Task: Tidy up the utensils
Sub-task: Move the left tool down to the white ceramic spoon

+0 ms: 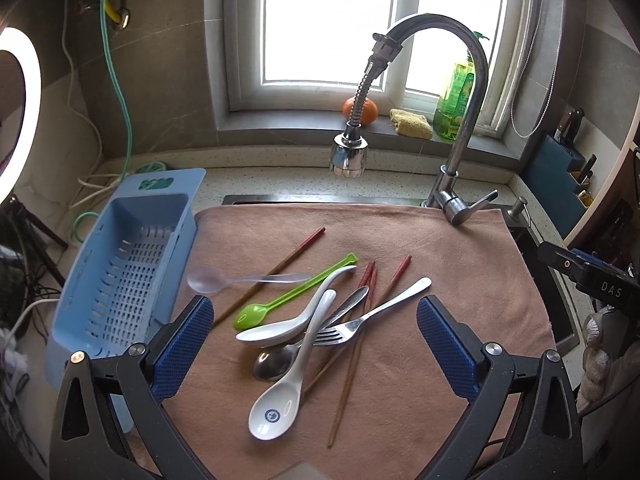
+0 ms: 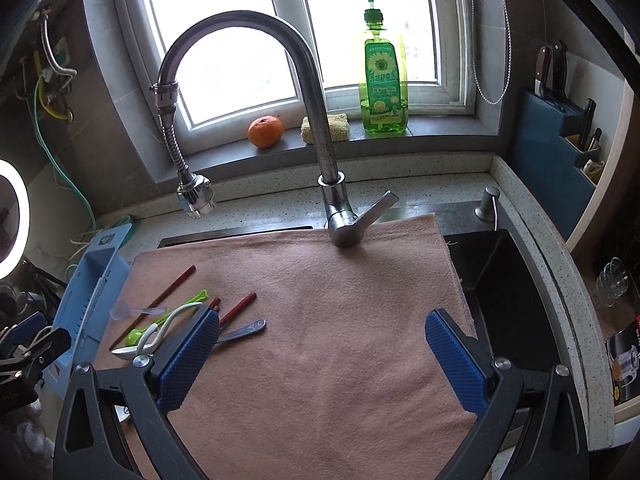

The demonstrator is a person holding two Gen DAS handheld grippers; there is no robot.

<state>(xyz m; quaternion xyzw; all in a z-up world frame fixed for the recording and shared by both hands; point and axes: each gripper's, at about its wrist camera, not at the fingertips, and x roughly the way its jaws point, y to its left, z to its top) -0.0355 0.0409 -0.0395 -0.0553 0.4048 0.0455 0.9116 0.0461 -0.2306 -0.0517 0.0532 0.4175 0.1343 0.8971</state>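
Note:
A heap of utensils lies on a pink cloth (image 1: 460,272) laid over the sink. In the left wrist view I see two white ceramic spoons (image 1: 280,396), a green plastic spoon (image 1: 256,314), a clear plastic spoon (image 1: 208,280), a steel fork (image 1: 360,322), a steel spoon (image 1: 276,362) and several red-tipped chopsticks (image 1: 352,372). An empty blue slotted basket (image 1: 120,272) stands to their left. My left gripper (image 1: 314,344) hovers open above the heap. My right gripper (image 2: 322,354) is open over bare cloth (image 2: 340,300), right of the utensils (image 2: 160,328).
A tall steel faucet (image 1: 460,128) with a flexible spray head (image 1: 348,152) rises behind the cloth. The uncovered dark sink basin (image 2: 508,300) lies at the right. An orange (image 2: 266,131), a sponge (image 2: 340,126) and a green soap bottle (image 2: 383,80) sit on the sill; a knife block (image 2: 560,128) stands far right.

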